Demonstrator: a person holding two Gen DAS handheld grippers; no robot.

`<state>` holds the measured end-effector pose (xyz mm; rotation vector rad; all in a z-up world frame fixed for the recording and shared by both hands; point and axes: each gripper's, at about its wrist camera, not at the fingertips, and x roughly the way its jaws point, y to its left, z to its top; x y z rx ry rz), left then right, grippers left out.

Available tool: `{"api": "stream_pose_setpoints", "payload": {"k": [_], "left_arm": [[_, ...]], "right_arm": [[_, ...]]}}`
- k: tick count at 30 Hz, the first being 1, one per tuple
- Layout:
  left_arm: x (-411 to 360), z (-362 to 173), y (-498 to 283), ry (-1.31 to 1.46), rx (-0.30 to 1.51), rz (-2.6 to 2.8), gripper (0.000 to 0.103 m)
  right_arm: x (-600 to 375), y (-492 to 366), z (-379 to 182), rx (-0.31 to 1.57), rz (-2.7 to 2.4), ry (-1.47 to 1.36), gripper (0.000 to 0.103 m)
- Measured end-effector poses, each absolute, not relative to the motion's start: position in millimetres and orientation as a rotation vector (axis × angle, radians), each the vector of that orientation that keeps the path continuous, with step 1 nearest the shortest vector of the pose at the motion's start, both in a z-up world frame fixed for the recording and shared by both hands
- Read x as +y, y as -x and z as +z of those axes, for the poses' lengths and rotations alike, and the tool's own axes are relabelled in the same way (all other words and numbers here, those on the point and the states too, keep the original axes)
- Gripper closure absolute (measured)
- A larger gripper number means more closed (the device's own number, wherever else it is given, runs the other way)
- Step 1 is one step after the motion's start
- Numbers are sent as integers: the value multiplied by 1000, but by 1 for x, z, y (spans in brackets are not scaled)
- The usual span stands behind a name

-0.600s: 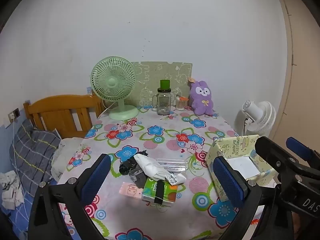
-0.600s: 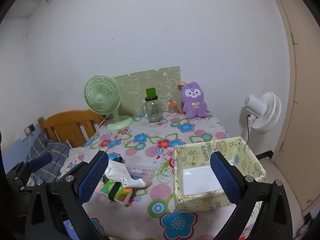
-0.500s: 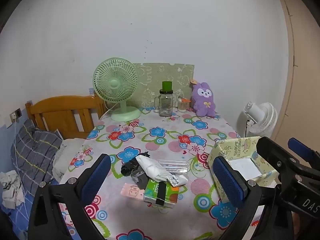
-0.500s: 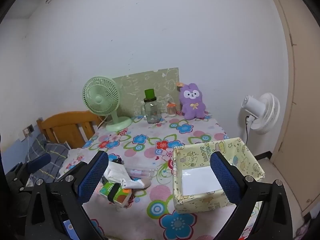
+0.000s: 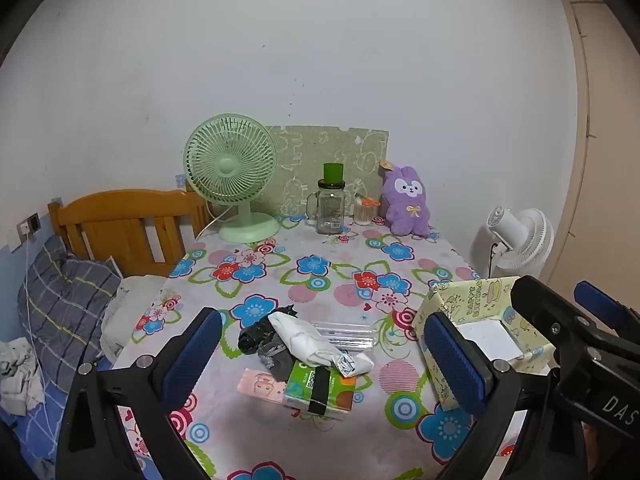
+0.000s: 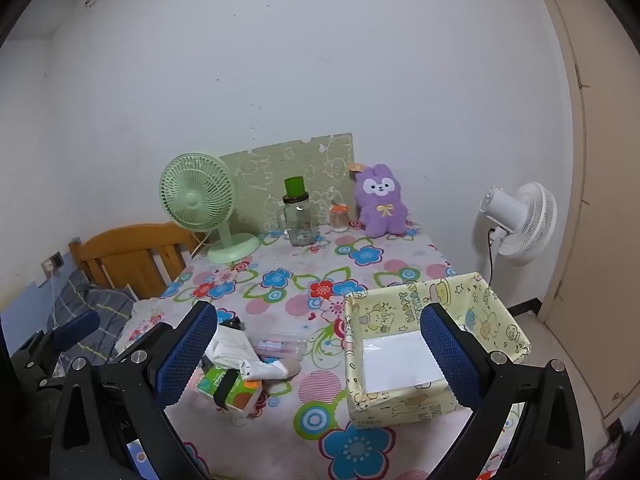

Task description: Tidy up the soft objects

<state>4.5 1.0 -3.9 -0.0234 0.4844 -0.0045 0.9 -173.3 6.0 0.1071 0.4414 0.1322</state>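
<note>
Floral tablecloth (image 5: 320, 280) against white wall (image 5: 320, 60)

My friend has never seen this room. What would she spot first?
Probably the purple plush bunny sitting at the far edge of the flowery tablecloth, against the wall, with the green fan to its left. Nearer, a yellow cartoon box stands open on the right, and a jumbled pile of cloth and packets lies on the left.
</note>
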Motion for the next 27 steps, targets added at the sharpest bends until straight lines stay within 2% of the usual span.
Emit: {"api": "stream_pose_setpoints", "payload": {"k": [27], "left_arm": [[-2,-14,-13,34,522,3,2]], "right_arm": [[-173,-11,0,477,107,-90,0]]}}
